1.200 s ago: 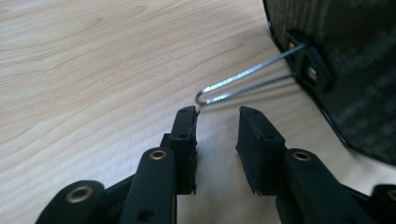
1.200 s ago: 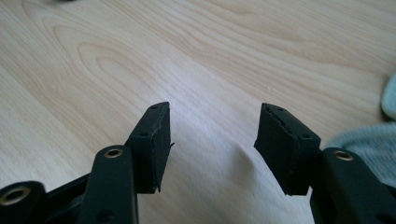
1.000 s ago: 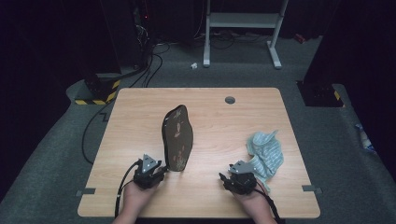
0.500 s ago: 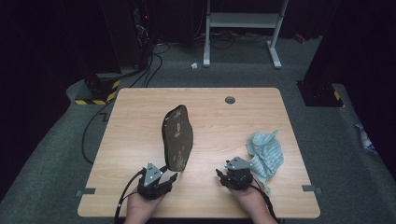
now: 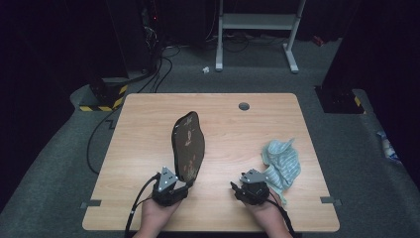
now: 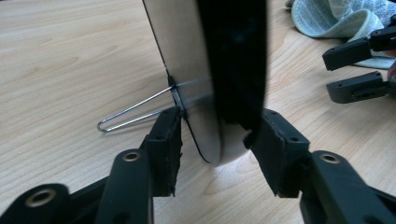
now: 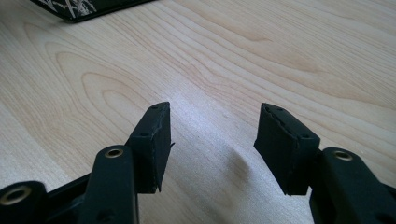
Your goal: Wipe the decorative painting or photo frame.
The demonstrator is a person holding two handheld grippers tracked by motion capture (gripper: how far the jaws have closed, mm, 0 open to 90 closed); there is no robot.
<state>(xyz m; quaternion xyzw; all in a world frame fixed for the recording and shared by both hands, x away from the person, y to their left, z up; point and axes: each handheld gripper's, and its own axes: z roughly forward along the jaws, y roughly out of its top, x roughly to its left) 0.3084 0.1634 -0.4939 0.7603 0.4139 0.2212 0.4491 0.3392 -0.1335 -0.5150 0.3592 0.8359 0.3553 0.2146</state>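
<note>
The dark oval mirror (image 5: 188, 146) stands on its wire stand (image 6: 133, 112) mid-worktop (image 5: 148, 129); the left tongs (image 6: 217, 135) straddle the mirror's lower edge, not yet closed; the right tongs (image 7: 212, 149) gape empty right of the mirror; the cloth (image 5: 282, 163) beyond lies unused; judging so, cleaning has barely begun.

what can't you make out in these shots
- Mirror, left gripper view: top cut off by the upper edge; its near rim is blurred.
- Left gripper, high view: jaw tips hidden behind the mirror's lower end, so contact is unclear.
- Cloth, high view: near edge hidden by the right gripper.
</note>
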